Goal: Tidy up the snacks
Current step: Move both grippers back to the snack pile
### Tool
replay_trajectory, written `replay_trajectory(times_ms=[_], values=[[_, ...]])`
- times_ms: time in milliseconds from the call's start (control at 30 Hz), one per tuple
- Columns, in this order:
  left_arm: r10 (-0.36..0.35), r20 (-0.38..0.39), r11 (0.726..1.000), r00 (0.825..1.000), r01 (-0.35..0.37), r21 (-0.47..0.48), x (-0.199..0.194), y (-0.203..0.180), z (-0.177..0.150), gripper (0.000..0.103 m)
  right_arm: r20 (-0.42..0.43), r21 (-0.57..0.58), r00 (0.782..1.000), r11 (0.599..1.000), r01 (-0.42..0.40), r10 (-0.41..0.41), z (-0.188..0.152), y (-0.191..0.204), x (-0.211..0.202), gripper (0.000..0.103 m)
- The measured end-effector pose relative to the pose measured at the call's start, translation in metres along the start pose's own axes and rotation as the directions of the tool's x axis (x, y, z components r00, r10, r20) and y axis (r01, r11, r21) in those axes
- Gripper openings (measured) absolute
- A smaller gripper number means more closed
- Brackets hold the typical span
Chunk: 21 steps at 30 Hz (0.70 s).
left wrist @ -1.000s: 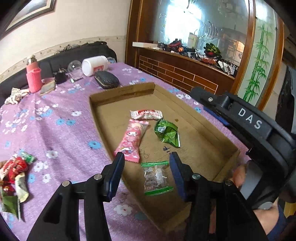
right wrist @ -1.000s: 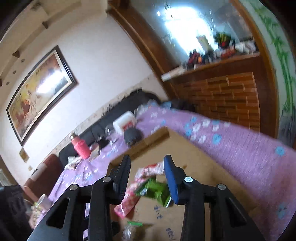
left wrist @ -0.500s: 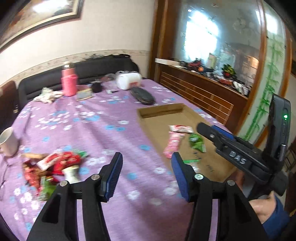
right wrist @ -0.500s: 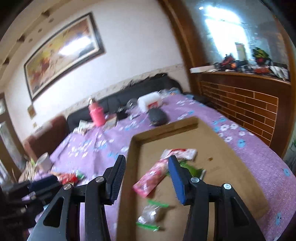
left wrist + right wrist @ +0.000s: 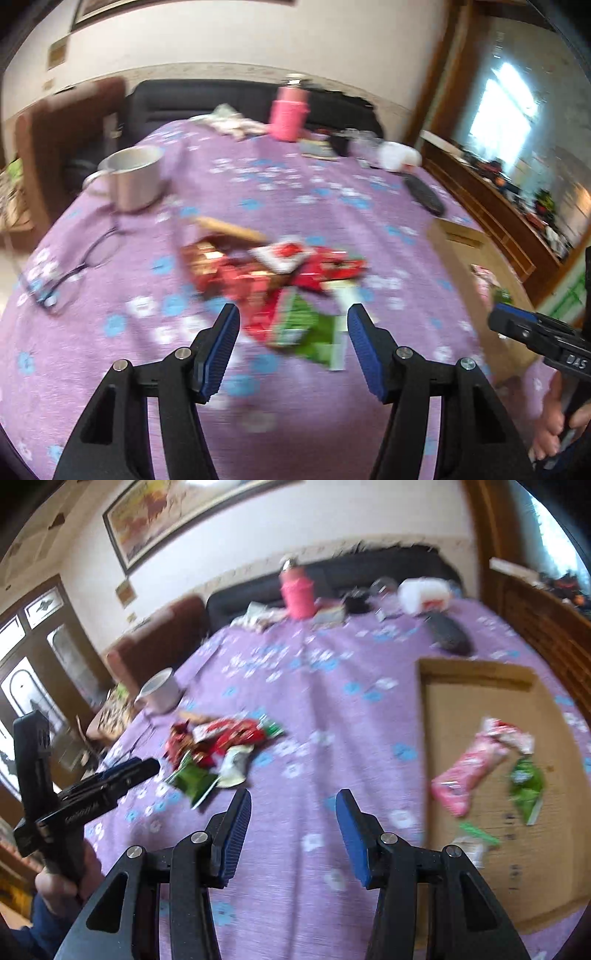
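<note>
The left gripper (image 5: 293,325) hovers above a loose pile of snack packets (image 5: 280,273) on a purple flowered tablecloth (image 5: 295,184), its blue-padded jaws opening with nothing between them; the red and green wrappers lie on the cloth beyond and below the fingertips. The right gripper (image 5: 293,808), seen from its own camera, stands partly open and empty over bare cloth between the pile (image 5: 221,749) and a shallow cardboard tray (image 5: 476,672). Inside the tray lie 4 items: a long pink packet (image 5: 467,775), a white-and-red packet (image 5: 511,734) touching its far end, a green packet (image 5: 526,786) just beside it, and a clear bag with green strips (image 5: 472,840) nearer the camera. Both views are blurred. A metal mug (image 5: 135,177) and a pair of glasses (image 5: 74,269) sit left of the pile. A pink bottle (image 5: 290,110), a white jar on its side (image 5: 424,594) and a dark oblong case (image 5: 448,635) stand at the far side of the table, before a black sofa (image 5: 207,99). A hand (image 5: 59,882) grips the left tool's handle at the edge of the right view.
</note>
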<state>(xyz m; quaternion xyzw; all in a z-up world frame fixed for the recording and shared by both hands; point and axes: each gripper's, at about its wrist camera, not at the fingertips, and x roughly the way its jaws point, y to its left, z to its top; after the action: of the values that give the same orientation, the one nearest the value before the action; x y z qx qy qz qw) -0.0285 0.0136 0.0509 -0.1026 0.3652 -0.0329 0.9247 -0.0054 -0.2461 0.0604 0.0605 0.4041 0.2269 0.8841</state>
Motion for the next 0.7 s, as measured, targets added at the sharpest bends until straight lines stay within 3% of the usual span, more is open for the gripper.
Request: replay_trajectory(times_ms=[100,433,567,667,700], values=[[0.049,0.006,0.998,0.999,-0.049,-0.034,0.000,0.022,-0.004,0.060,-0.066,0.003,0.997,0.999,-0.047,0.047,0.010,0.015,0.022,0.052],[-0.046,-0.007,0.983,0.999,0.044,-0.177,0.007,0.058,-0.010,0.060,-0.217,-0.017,0.975,0.999,-0.052,0.047,0.037,0.051,0.114,0.052],[-0.046,-0.005,0.981,0.999,0.044,-0.190,0.007,0.059,-0.010,0.060,-0.233,-0.037,0.972,0.999,0.005,-0.013,0.039,0.054,0.137,0.052],[-0.052,-0.011,0.982,0.999,0.049,-0.181,0.008,0.058,-0.010,0.060,-0.227,-0.064,0.974,0.998,-0.008,-0.007,0.036,0.059,0.142,0.025],[-0.052,-0.013,0.983,0.999,0.049,-0.178,0.009,0.057,-0.009,0.060,-0.213,-0.075,0.977,0.997,-0.004,-0.012,0.036,0.060,0.141,0.025]])
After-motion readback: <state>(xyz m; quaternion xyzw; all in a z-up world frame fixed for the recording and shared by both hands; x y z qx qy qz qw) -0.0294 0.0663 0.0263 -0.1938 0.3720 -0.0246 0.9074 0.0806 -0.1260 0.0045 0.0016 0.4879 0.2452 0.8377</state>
